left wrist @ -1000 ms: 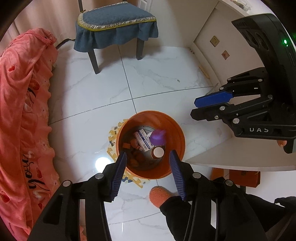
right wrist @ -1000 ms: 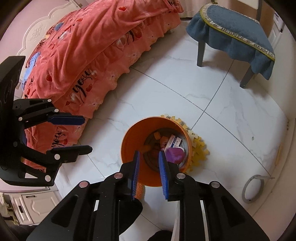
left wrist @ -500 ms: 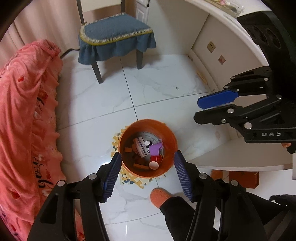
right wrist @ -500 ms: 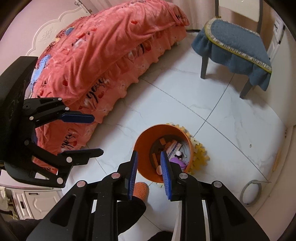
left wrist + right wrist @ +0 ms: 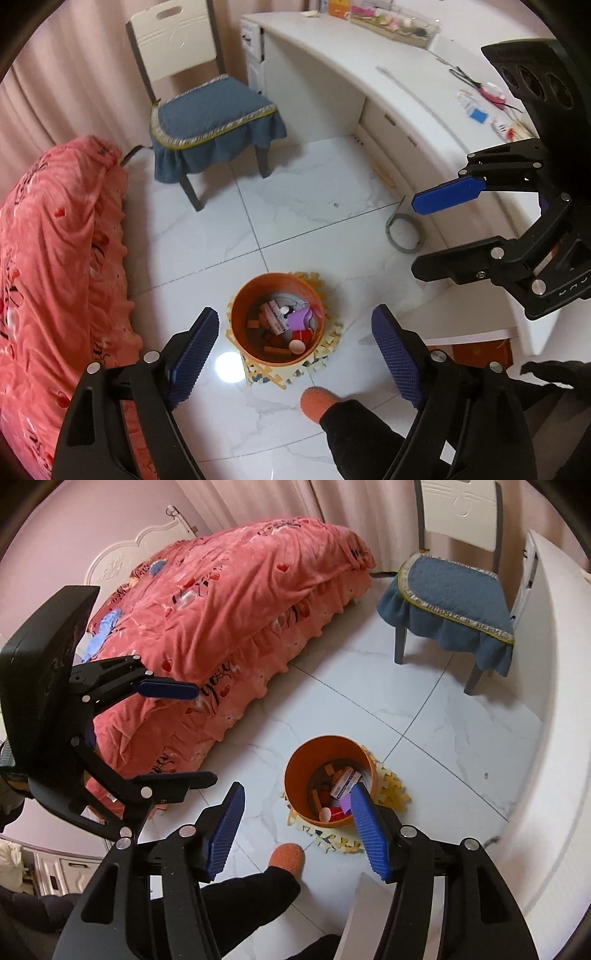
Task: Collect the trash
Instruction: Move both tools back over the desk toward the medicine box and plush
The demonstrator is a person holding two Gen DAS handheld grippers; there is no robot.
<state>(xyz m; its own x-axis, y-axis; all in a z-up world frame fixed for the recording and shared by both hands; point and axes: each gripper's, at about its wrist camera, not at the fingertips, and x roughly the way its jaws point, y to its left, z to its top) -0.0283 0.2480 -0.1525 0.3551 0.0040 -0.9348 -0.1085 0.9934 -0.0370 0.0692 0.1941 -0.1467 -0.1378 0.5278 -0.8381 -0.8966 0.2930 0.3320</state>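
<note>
Both tongs point(image 5: 295, 354) point(image 5: 299, 830) opening, empty, well above the orange bin point(image 5: 277, 317).

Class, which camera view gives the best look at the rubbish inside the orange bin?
The left wrist view: the bin sits unobstructed, its contents visible. In the right wrist view a finger of that claw covers part of the bin.

The left gripper point(image 5: 291, 354) and right gripper point(image 5: 297, 830) are matte black linkage frames — silver screws at the pivots, ribbed blue pads on the fingers point(image 5: 194, 356). The person wears black trousers point(image 5: 364, 428) and a fuzzy orange slipper point(image 5: 287, 856).
</note>
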